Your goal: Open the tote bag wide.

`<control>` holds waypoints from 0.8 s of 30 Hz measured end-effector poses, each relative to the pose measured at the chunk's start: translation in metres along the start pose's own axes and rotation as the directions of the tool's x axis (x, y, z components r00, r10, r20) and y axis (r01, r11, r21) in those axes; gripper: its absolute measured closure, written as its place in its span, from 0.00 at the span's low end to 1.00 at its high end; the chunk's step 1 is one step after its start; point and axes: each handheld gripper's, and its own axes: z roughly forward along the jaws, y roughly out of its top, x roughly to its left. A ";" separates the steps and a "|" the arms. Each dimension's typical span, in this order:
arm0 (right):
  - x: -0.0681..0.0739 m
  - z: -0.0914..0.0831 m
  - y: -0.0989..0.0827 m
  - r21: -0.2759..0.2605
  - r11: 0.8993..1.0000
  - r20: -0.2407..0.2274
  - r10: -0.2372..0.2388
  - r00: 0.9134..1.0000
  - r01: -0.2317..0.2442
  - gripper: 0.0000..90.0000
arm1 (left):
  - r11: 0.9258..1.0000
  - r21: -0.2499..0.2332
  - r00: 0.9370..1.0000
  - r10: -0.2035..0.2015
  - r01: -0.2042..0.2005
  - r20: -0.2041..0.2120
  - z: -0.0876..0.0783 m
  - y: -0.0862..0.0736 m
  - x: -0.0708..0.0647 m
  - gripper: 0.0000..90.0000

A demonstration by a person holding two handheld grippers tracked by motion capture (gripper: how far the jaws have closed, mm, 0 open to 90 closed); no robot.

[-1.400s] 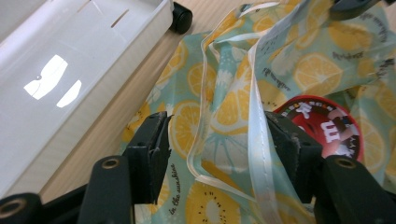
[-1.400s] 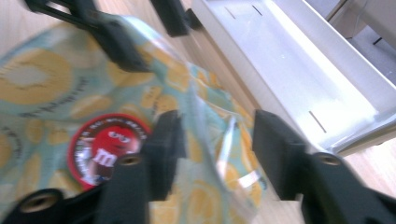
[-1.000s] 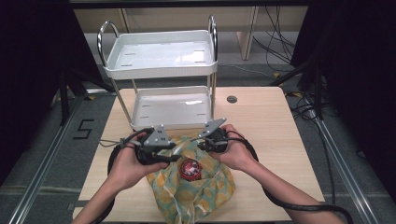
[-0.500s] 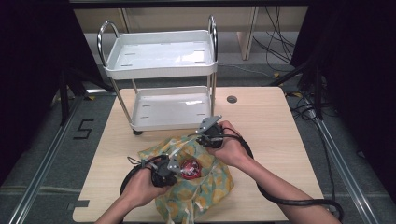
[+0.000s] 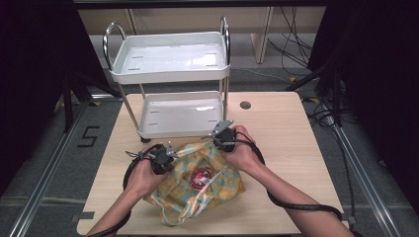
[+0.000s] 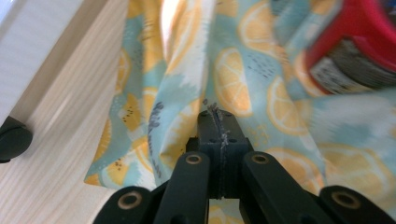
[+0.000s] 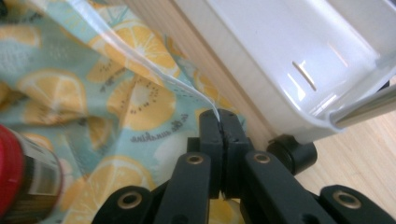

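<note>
A lemon-print cloth bag [image 5: 217, 185] lies crumpled on the wooden table [image 5: 281, 133], with a red-topped can [image 5: 200, 176] resting in its folds. My left gripper [image 5: 168, 159] is at the bag's left side. In the left gripper view its jaws [image 6: 217, 114] are pressed together on a fold of the fabric [image 6: 187, 93], and the red can [image 6: 355, 51] is blurred at the upper right. My right gripper [image 5: 220, 144] is at the bag's far edge. Its jaws [image 7: 218, 116] are shut on the hem of the bag [image 7: 140, 60].
A white two-tier cart [image 5: 173, 74] stands on the far part of the table, just behind the bag. Its lower tray [image 7: 289, 60] and a black wheel [image 7: 292, 154] are close to my right gripper. A dark round hole [image 5: 245, 104] sits in the tabletop.
My left gripper left the bag's far edge and came down toward me to its left side, where it now pinches the fabric. The right gripper shifted slightly, still holding the hem.
</note>
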 end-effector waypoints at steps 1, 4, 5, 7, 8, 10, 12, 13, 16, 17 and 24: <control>0.000 0.004 -0.002 0.001 1.000 0.014 -0.002 1.000 0.002 1.00 | 1.000 -0.005 1.000 -0.017 0.017 0.010 0.003 0.001 0.000 1.00; -0.001 0.009 -0.008 0.021 0.999 0.004 -0.034 0.999 0.034 0.95 | 1.000 -0.008 1.000 -0.011 0.011 0.014 0.006 0.004 -0.002 1.00; 0.000 0.009 -0.009 0.018 0.999 -0.003 -0.028 1.000 0.028 0.90 | 1.000 -0.008 1.000 -0.001 0.001 0.012 0.006 0.005 -0.002 1.00; 0.002 0.005 -0.008 -0.001 0.999 -0.017 -0.053 0.998 0.053 0.83 | 1.000 -0.018 1.000 -0.001 0.001 0.015 0.007 0.006 -0.003 1.00; 0.004 -0.002 -0.006 -0.014 0.998 -0.019 -0.056 0.998 0.056 0.80 | 1.000 -0.022 1.000 0.004 -0.003 0.015 0.007 0.007 -0.003 1.00; 0.006 -0.019 -0.001 -0.066 0.994 -0.025 -0.094 0.995 0.092 0.72 | 1.000 -0.030 1.000 0.007 -0.007 0.015 0.007 0.008 -0.003 1.00; 0.011 -0.041 0.006 -0.100 0.983 -0.033 -0.159 0.987 0.155 0.73 | 0.999 -0.034 1.000 0.006 -0.005 0.017 0.008 0.010 -0.002 1.00; 0.015 -0.053 0.008 -0.109 0.979 -0.038 -0.179 0.983 0.174 0.73 | 0.999 -0.037 1.000 -0.008 0.009 0.022 0.008 0.010 -0.002 1.00; 0.030 -0.074 0.011 -0.148 0.958 -0.040 -0.253 0.967 0.245 0.77 | 0.999 -0.041 1.000 0.008 -0.007 0.010 0.009 0.013 0.000 1.00; 0.039 -0.079 0.010 -0.168 0.953 -0.076 -0.267 0.961 0.252 0.79 | 0.999 -0.042 1.000 0.009 -0.009 0.011 0.009 0.013 0.001 1.00; 0.065 -0.070 -0.020 0.007 0.970 -0.315 -0.230 0.921 0.245 1.00 | 1.000 -0.031 1.000 -0.002 0.002 0.014 0.013 0.014 0.001 1.00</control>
